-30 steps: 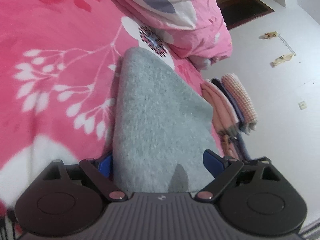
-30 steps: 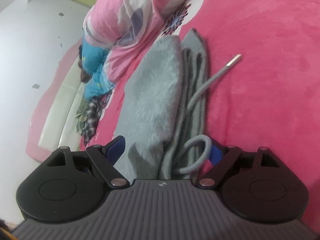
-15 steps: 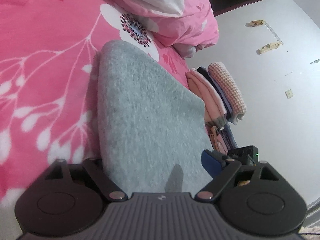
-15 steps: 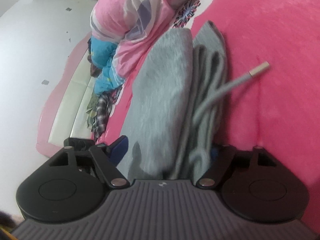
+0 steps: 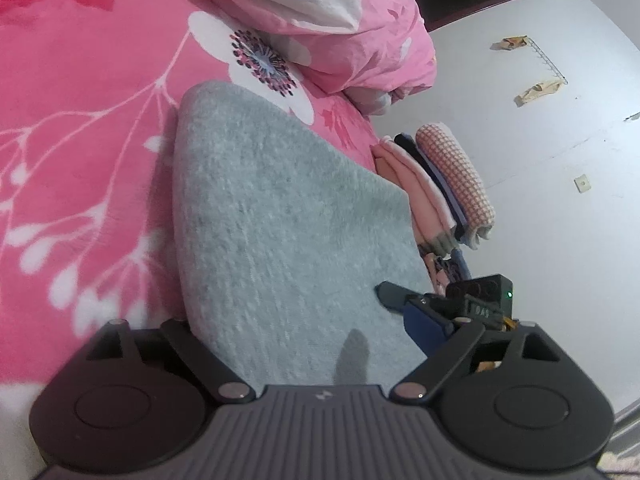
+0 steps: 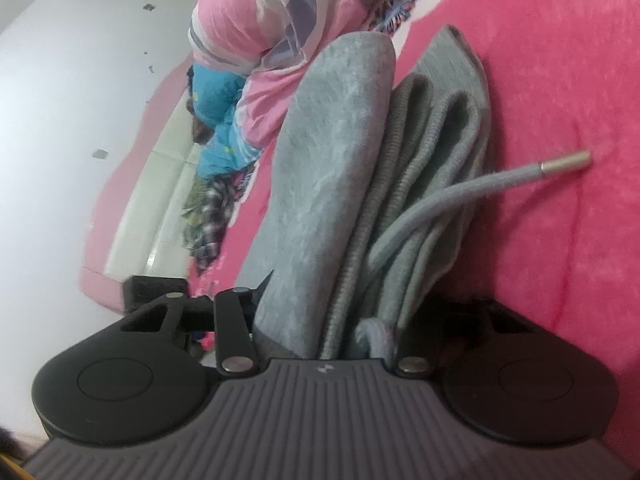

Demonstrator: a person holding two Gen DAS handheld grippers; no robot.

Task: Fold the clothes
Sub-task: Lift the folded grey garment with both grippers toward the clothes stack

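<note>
A grey fleece garment point(image 5: 280, 220) lies folded into a thick stack on the pink flowered blanket point(image 5: 80, 120). My left gripper point(image 5: 300, 320) is open wide and straddles the stack's near end. Its right blue pad point(image 5: 424, 328) shows beside the cloth, and the other pad is hidden under the cloth. My right gripper point(image 6: 336, 304) is shut on the stacked layers of the grey garment point(image 6: 332, 168), with its fingertips hidden by the fabric. A grey drawstring with a metal tip point(image 6: 564, 162) sticks out over the blanket. The right gripper's body point(image 5: 480, 300) shows at the garment's edge in the left wrist view.
A pile of folded pink, dark and checked clothes point(image 5: 452, 184) sits at the bed's edge beside the grey garment. A bunched pink quilt point(image 5: 340, 20) lies beyond. Blue and plaid clothes point(image 6: 216, 152) lie by the cream and pink headboard point(image 6: 132, 200).
The right gripper's fingers have closed in on the garment's layers. The right gripper's body and green light have come into the left wrist view. The left gripper stays open.
</note>
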